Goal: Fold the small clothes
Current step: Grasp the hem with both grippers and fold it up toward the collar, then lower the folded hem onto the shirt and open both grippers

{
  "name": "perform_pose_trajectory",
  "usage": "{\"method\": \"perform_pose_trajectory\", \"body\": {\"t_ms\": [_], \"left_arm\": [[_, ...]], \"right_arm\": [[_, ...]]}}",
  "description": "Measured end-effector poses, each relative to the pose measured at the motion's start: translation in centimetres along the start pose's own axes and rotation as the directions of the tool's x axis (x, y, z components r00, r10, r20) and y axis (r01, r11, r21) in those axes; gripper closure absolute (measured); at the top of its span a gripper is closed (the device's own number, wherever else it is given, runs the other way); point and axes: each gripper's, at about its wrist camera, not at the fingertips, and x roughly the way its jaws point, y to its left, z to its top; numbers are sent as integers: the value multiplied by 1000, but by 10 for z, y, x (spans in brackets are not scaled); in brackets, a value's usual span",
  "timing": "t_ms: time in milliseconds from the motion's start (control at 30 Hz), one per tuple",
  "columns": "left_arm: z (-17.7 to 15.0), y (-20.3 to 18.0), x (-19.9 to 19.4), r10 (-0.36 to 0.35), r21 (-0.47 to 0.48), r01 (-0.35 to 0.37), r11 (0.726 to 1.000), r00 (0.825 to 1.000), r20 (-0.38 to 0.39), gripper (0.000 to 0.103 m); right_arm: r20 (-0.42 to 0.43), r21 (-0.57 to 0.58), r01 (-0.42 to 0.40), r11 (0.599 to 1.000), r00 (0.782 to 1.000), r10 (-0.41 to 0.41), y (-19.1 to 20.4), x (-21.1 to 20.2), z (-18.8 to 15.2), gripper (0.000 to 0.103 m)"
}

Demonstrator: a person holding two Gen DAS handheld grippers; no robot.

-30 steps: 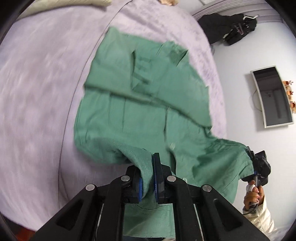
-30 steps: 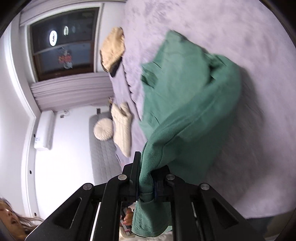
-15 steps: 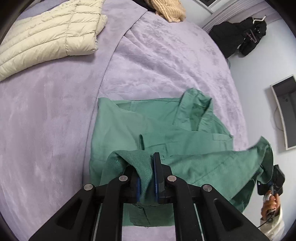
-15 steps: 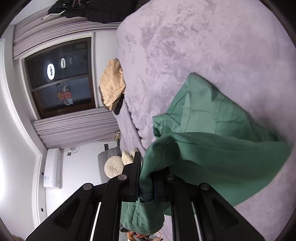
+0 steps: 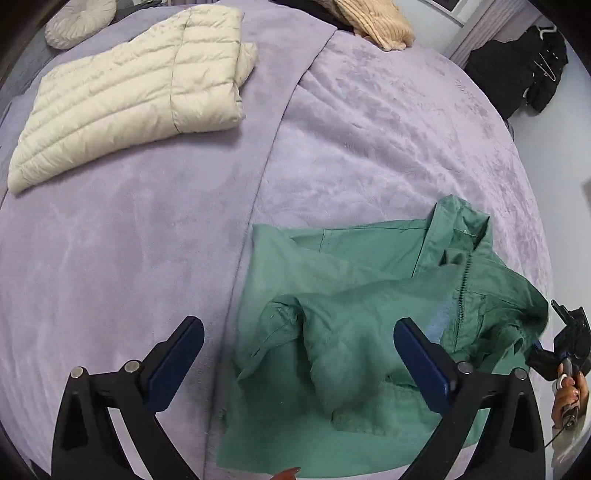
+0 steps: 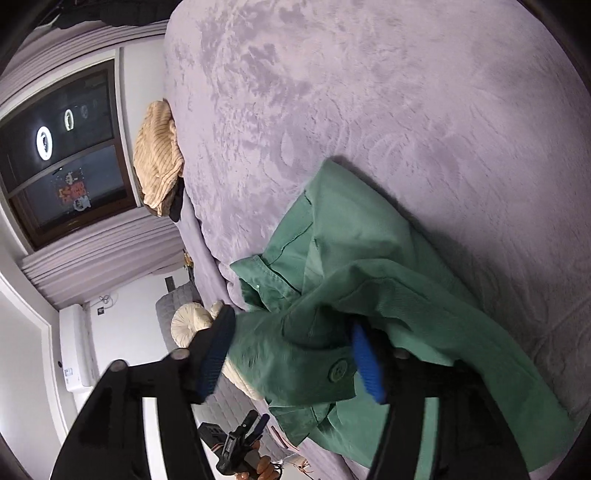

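A green jacket [image 5: 354,332] lies bunched and partly folded over itself on the purple bed [image 5: 110,258]. My left gripper [image 5: 297,332] points down over its near edge. Its jaws are opening wide; the fabric lies under and between them, and neither pad presses on it. In the right wrist view my right gripper [image 6: 291,343] hangs over the same jacket [image 6: 369,266]. Its jaws are opening, and a loose buttoned flap sags between the blue pads [image 6: 365,354]. The right gripper [image 5: 569,343] also shows at the left view's right edge, held by a hand.
A cream puffer jacket [image 5: 129,96] lies folded at the far left of the bed. A tan corduroy garment [image 5: 373,22] and a round cushion [image 5: 79,20] sit at the far edge. Black clothes [image 5: 517,74] hang at the back right. A dark window [image 6: 62,155] is on the wall.
Both grippers were shut on the green jacket and carried it over the bed; now both stand open and the jacket has dropped onto the cover, folded over itself.
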Motion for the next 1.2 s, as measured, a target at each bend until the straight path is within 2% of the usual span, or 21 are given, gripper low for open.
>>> {"method": "perform_pose_trajectory", "body": {"t_ms": [100, 200, 333, 400, 433, 500, 567, 633, 667, 700, 767, 833, 900, 967, 1033, 1067, 1100, 1133, 1167, 1200], "left_arm": [[7, 8, -6, 2, -2, -2, 1000, 1000, 2, 0], [-1, 17, 12, -44, -43, 41, 998, 995, -84, 0], [-32, 2, 54, -138, -67, 127, 990, 966, -217, 0], [-43, -14, 70, -123, -28, 120, 992, 962, -244, 0], [-45, -24, 77, -106, -2, 109, 994, 964, -243, 0], [-41, -43, 83, -73, 44, 83, 996, 977, -201, 0], [-30, -57, 82, -40, 73, 50, 996, 991, -125, 0], [-16, -66, 81, 38, 103, -34, 994, 999, -35, 0], [-9, -67, 83, 81, 113, -79, 990, 997, -9, 0], [-2, -67, 86, 124, 118, -124, 985, 992, 4, 0], [11, -58, 86, 163, 104, -164, 981, 986, 17, 0], [21, -47, 78, 164, 83, -168, 982, 985, 53, 0], [31, -35, 74, 168, 75, -173, 982, 983, 68, 0], [42, -25, 78, 160, 72, -163, 984, 986, 51, 0], [49, -19, 88, 143, 69, -145, 987, 989, 22, 0], [52, -22, 95, 124, 65, -124, 990, 992, -1, 0], [55, -24, 105, 100, 58, -98, 994, 994, -32, 8], [55, -26, 112, 80, 57, -77, 995, 995, -54, 23], [54, -31, 119, 68, 62, -63, 996, 994, -82, 57], [53, -34, 122, 86, 64, -80, 995, 991, -99, 76]], "right_arm": [[-10, -48, 1, 999, 1000, -2, 13, -5, -2, 31], [-23, -102, 30, 994, 999, -32, 26, -3, -9, 31], [-58, -120, 32, 992, 998, -39, 28, 5, -22, 31], [-90, -135, 51, 990, 994, -63, 26, 15, -27, 33], [-107, -161, 81, 984, 989, -98, 26, 22, -31, 35], [-145, -253, 124, 959, 976, -164, 34, 38, -38, 52], [-161, -332, 148, 931, 964, -211, 46, 53, -42, 55], [-118, -402, 192, 895, 959, -259, 60, 62, -38, 55], [-71, -446, 240, 863, 951, -301, 68, 65, -33, 55], [3, -487, 315, 815, 933, -359, 77, 65, -27, 55], [165, -532, 465, 707, 877, -452, 94, 59, -11, 55], [274, -562, 533, 633, 841, -466, 110, 47, -7, 51], [321, -598, 567, 567, 817, -479, 118, 37, -7, 18], [314, -644, 575, 505, 800, -511, 116, 37, -9, 18], [338, -657, 615, 436, 758, -558, 110, 42, -12, 18], [325, -664, 605, 439, 763, -559, 105, 42, -10, 18], [301, -663, 591, 459, 772, -559, 101, 41, -7, 18], [284, -655, 586, 477, 776, -563, 96, 43, -4, 18], [273, -644, 592, 485, 770, -577, 90, 47, -1, 28], [259, -635, 599, 488, 760, -596, 86, 53, 2, 76]]}}
